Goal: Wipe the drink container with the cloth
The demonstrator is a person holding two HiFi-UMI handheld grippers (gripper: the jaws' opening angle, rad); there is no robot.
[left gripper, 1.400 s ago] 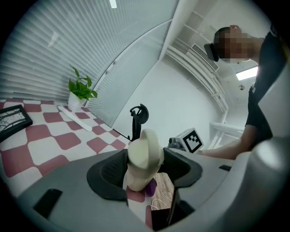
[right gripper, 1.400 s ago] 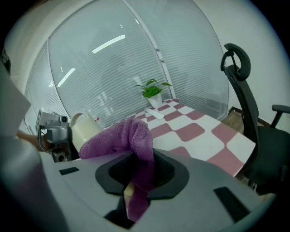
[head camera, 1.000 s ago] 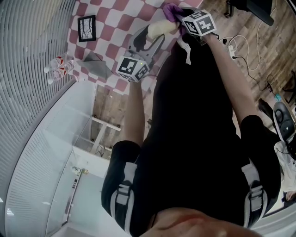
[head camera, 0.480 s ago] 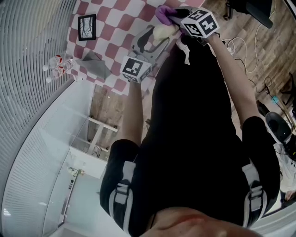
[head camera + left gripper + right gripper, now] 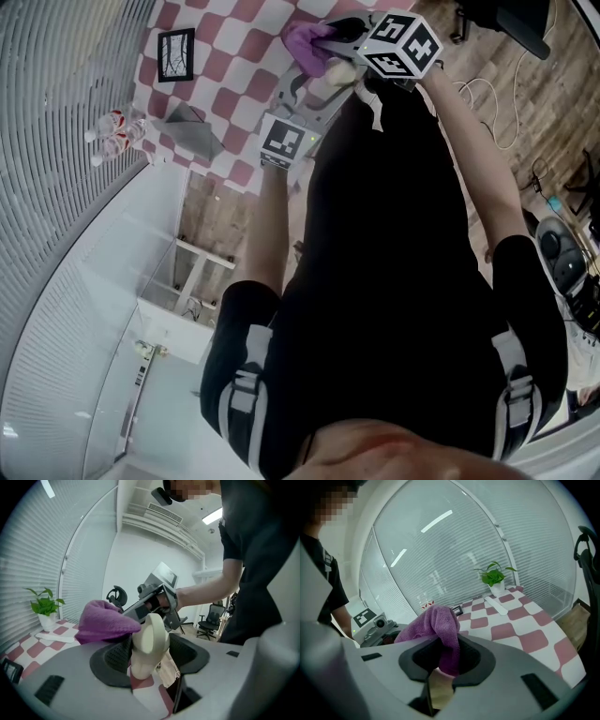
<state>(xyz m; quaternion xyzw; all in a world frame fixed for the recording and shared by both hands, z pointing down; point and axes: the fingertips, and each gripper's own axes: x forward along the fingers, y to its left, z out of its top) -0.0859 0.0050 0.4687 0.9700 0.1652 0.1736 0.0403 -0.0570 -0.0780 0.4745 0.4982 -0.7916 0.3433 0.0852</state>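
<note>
Step in hand, as judged: wiping the exposed surface.

1. State. The left gripper (image 5: 151, 656) is clamped on the drink container (image 5: 150, 637), a cream-coloured vessel seated between both pads. The table (image 5: 234, 56) lies below the drink container, apart from it. The right gripper (image 5: 449, 659) is closed on the cloth (image 5: 436, 625), a purple bundle pinched at one fold. The loose bulk of the cloth lies against the upper end of the drink container.

2. Grip. The drink container looks smooth and rounded, so it is likely to slip. Direct wiping pressure toward a pad of the left gripper, not across the gap.

3. Contact. Only fabric should meet the drink container. Hold the hard jaws of the right gripper just beside it, with the cloth bulk between.

4. Stroke. Draw the cloth along the drink container with light, even pressure. A heavy drag may pull the fold out of the pinch.

5. Coverage. The areas under the pads cannot be reached. Roll the left gripper to present fresh surface.
</note>
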